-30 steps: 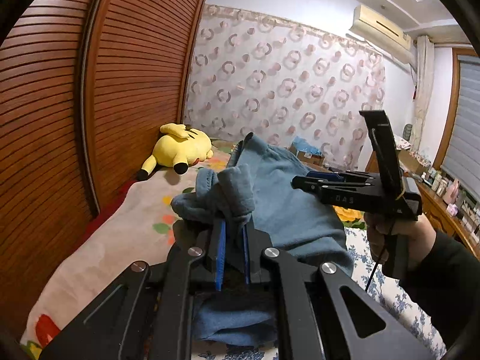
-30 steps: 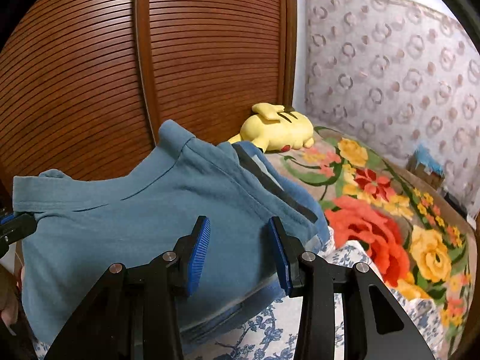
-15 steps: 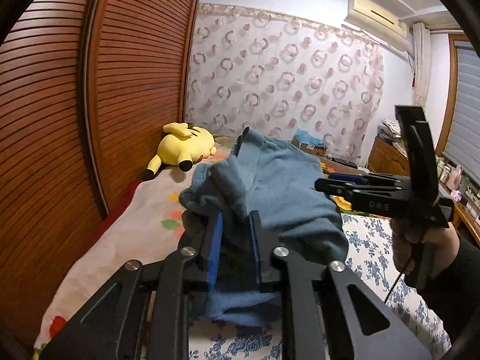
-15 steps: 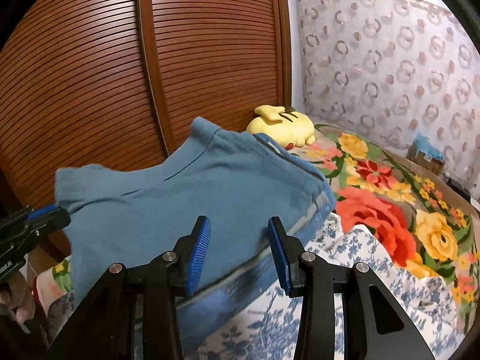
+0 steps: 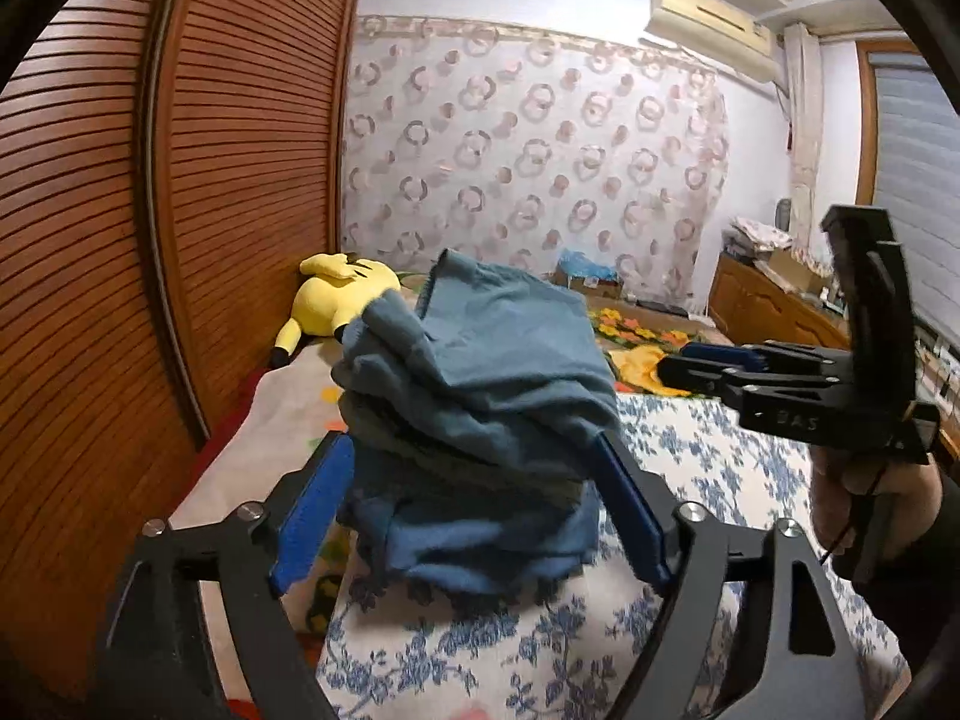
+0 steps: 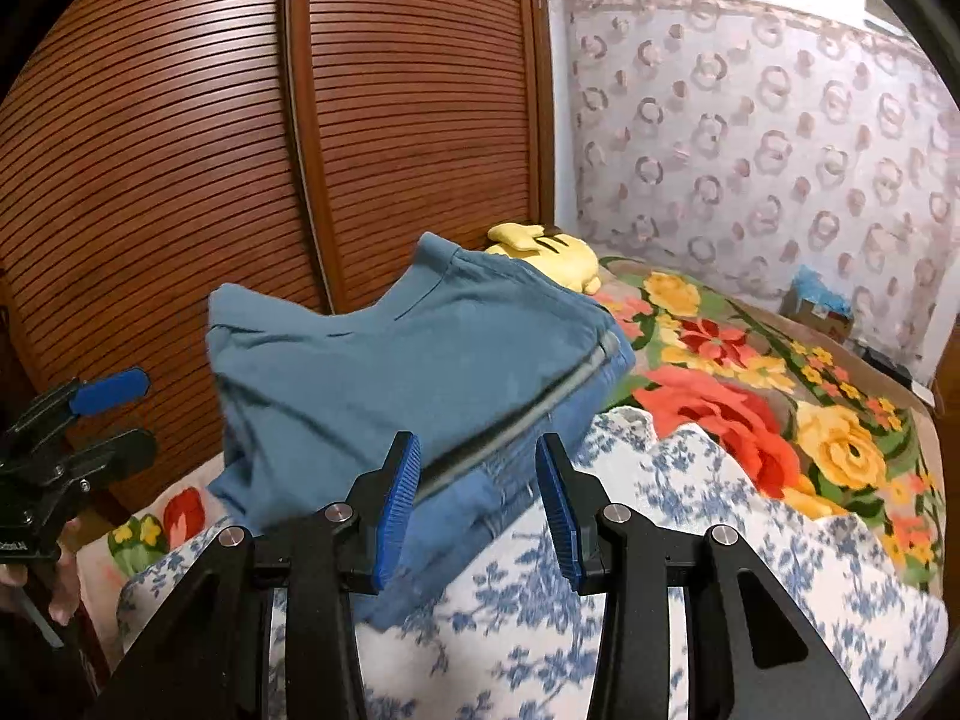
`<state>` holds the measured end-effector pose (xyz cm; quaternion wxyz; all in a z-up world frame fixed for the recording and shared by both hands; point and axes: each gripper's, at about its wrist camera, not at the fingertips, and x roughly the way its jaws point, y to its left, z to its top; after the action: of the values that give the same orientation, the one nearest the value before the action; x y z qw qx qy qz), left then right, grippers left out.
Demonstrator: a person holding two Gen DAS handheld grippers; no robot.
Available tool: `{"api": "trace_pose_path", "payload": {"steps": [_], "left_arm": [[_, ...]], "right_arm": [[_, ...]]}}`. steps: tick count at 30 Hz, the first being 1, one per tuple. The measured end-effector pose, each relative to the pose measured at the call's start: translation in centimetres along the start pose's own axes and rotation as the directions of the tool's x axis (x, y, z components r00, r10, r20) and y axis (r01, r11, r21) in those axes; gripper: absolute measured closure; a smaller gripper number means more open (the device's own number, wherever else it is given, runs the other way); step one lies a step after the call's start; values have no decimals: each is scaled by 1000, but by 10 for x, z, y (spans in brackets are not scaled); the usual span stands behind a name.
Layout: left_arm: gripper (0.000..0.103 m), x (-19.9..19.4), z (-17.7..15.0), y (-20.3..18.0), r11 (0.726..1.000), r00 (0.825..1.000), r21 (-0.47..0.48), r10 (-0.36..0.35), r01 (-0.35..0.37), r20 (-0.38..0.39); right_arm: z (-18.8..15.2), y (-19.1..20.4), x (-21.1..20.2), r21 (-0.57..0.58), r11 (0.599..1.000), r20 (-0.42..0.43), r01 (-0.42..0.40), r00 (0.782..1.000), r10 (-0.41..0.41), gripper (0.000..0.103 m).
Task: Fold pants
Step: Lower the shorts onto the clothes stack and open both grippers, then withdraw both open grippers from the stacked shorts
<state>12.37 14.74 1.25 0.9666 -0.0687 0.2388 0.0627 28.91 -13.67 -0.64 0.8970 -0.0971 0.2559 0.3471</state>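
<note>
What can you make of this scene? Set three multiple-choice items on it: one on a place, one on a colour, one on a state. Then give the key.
1. Where does the yellow plush toy lie?
A. on top of the pants
B. on the bed beside the slatted wooden door, beyond the pants
C. on a shelf

2. What colour are the pants?
A. blue
B. red
C. white

3. How does the left gripper stand?
A. shut on the pants
B. open, with the pants between its spread fingers
C. out of view

Key:
1 B: the toy lies against the door, behind the pile of pants.
2 A: the fabric is blue in both views.
3 B: the two blue pads stand wide apart on either side of the pile.
</note>
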Motion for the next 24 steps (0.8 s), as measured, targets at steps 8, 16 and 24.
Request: {"api": "trace_pose_path", "payload": {"steps": [8,16,24], "left_arm": [[13,-15,-8,-14,998,998,37,-59,59,-5],[13,-23,-16,-43,985,992,117,-124,126,-25],[13,-30,-31,-82,964,975,151,-212,219,-64]], "right_arm": [[-35,11,-54,55,995,20,83,996,-84,52],[-68,31,-110,114,976,34,183,982,-188,39],[-104,52,-159,182,940,33,289,954,-299,37]]}}
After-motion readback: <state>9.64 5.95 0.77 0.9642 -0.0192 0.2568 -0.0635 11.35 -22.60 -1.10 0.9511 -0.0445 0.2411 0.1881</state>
